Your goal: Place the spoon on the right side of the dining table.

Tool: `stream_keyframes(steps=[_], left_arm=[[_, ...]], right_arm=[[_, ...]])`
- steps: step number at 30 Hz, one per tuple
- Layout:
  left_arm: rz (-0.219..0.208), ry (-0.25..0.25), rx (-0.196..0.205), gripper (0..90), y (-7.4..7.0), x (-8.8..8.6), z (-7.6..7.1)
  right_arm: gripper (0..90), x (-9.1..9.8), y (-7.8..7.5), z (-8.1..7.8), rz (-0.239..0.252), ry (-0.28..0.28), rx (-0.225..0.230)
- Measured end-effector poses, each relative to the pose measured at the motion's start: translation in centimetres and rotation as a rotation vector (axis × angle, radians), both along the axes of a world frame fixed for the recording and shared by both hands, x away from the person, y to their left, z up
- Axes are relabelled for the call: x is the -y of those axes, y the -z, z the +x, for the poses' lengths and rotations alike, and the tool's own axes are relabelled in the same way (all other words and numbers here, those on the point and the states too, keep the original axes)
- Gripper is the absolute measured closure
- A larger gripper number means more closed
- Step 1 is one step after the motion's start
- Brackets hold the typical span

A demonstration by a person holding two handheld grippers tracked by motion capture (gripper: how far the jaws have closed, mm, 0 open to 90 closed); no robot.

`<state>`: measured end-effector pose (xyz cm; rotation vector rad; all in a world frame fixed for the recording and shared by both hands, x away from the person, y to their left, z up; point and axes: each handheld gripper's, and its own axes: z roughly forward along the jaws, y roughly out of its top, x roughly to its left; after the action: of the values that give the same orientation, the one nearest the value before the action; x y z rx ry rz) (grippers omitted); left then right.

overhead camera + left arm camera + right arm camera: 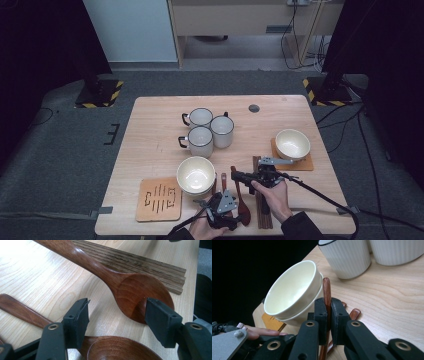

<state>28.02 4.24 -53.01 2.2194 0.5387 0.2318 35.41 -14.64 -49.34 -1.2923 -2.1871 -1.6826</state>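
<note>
High view: both tools work among wooden spoons (242, 200) near the stacked bowls (196, 174) on the surface (155, 145) | Left tool (117, 313) view: jaws parted beside a spoon bowl | Right tool (329, 312) view: clamped on a spoon handle (327, 291).

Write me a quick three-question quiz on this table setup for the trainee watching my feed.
1. True or false: the right claw is shut on a wooden spoon handle.
2. How many mugs stand on the table? A: two. B: three. C: five.
3. Fill in the blank: the bowl at the far right sits on a brown ____.

Key:
1. True. Both pads press on the handle.
2. B. The three mugs stand in a cluster toward the far side.
3. coaster.
</note>
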Motion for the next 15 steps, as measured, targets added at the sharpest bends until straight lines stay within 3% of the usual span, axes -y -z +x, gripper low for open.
stream_keyframes(steps=[15], left_arm=[[-0.124,-0.032,0.017,42.3,-1.9,-1.1,0.1]], right_arm=[[84.9,2.2,-2.7,0.8,0.029,0.089,0.137]])
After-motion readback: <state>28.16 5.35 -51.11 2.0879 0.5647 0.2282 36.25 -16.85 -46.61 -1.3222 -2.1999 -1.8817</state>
